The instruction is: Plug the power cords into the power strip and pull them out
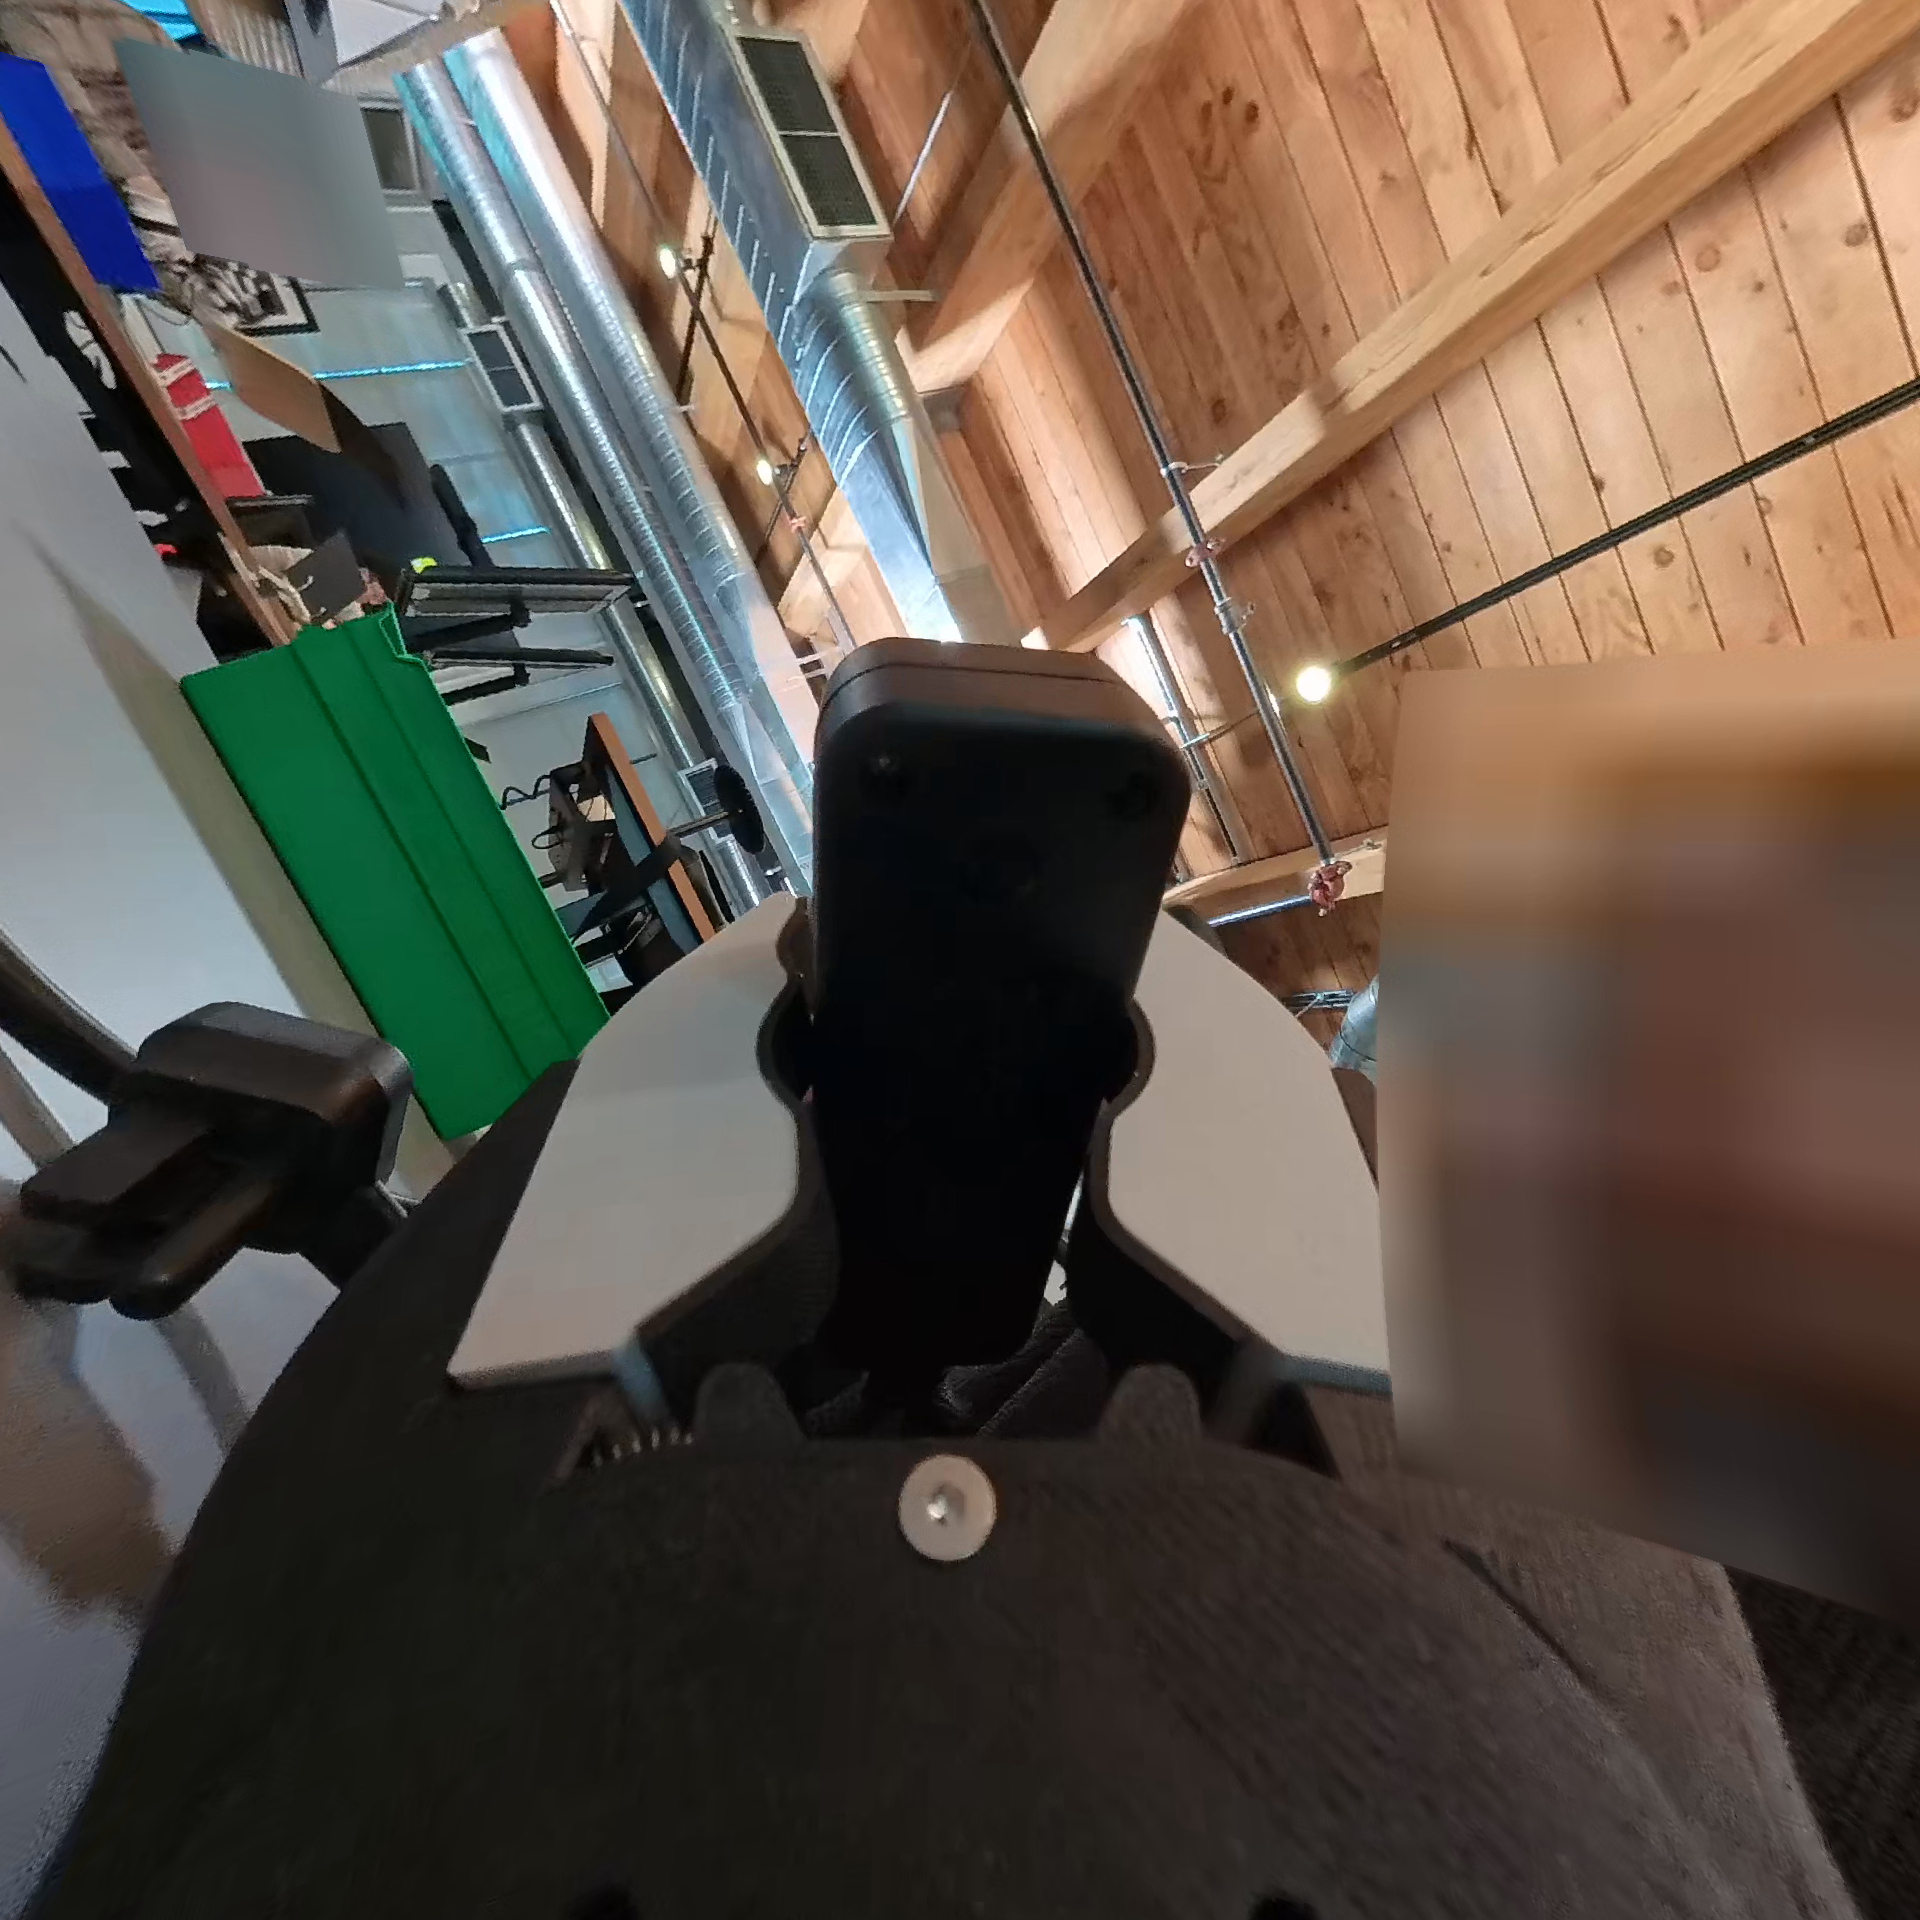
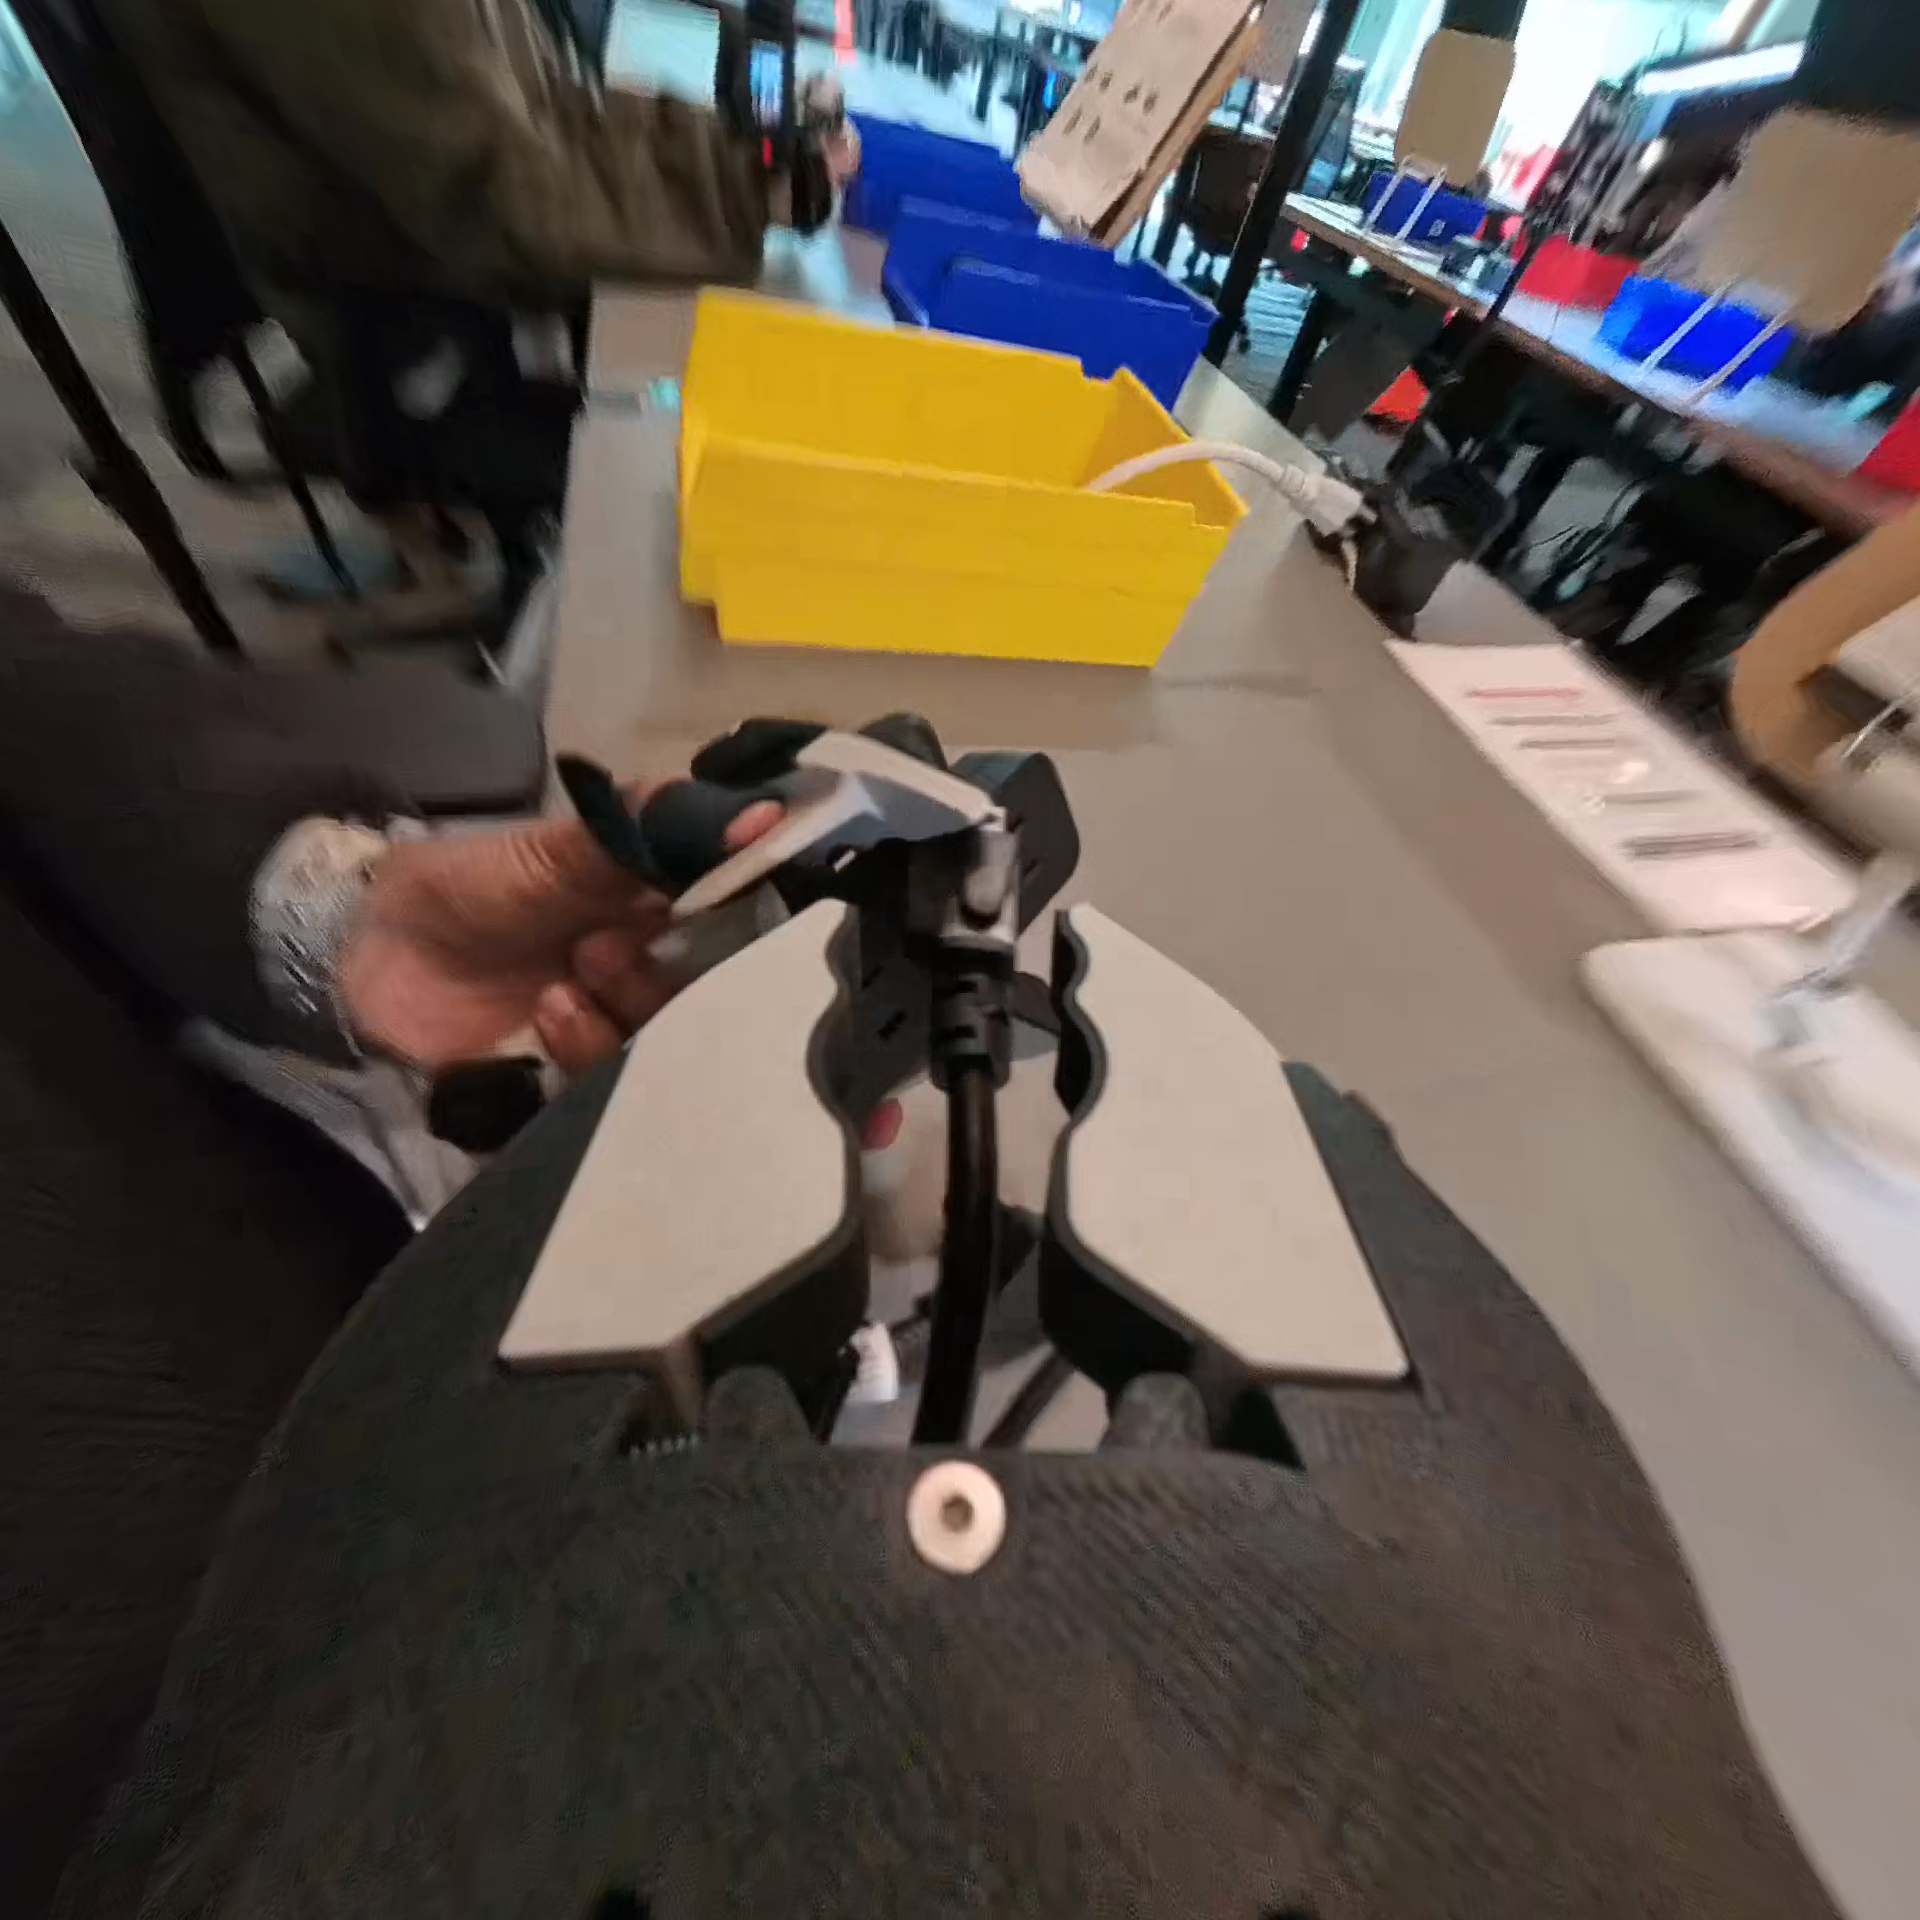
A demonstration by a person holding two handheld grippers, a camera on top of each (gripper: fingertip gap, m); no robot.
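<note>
My left gripper (image 1: 966,935) is shut on the black power strip (image 1: 987,862) and grips its sides. The strip's screwed back faces the camera, which is tilted up at the ceiling. In the right wrist view a hand (image 2: 499,945) holds that gripper (image 2: 862,810) with the strip (image 2: 1023,821) above the grey table (image 2: 1299,883). My right gripper (image 2: 951,935) is open. A black cord (image 2: 971,1195) runs between its fingers to a black plug (image 2: 977,966) beside the strip. I cannot tell if the plug is in a socket. In the left wrist view a black plug (image 1: 249,1101) sits off to the left, apart from the strip.
A yellow bin (image 2: 935,499) stands further along the table, with blue bins (image 2: 1049,291) behind it. A white cable (image 2: 1247,468) hangs out of the yellow bin. Paper sheets (image 2: 1621,769) and a white flat object (image 2: 1766,1091) lie at right. A green bin (image 1: 395,883) shows at left.
</note>
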